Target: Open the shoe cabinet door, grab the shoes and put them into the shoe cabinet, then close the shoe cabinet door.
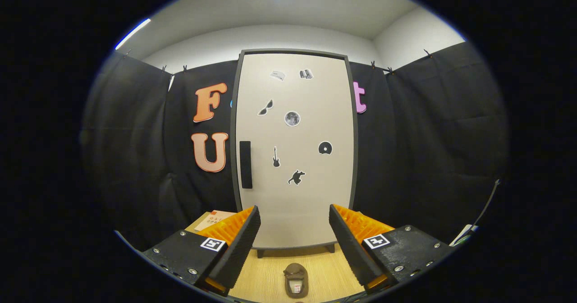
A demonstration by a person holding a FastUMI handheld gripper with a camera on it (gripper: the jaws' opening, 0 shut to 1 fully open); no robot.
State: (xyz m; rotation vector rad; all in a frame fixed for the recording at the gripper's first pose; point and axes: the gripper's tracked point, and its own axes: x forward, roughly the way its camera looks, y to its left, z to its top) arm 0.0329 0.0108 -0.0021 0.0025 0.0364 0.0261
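Observation:
A tall cream shoe cabinet (pixel 295 149) with a dark frame stands upright straight ahead, its door shut. A black vertical handle (pixel 245 164) sits near the door's left edge, and small stickers dot the door. A brown shoe (pixel 295 280) lies on the wooden floor in front of the cabinet, low between my fingers, its opening toward me. My gripper (pixel 294 231) is open and holds nothing; it hovers in front of the cabinet, well short of the door.
A cardboard box (pixel 212 219) rests on the floor left of the cabinet, behind my left finger. Black cloth walls close in on both sides and behind. A cable and a white object (pixel 466 231) hang at the right wall.

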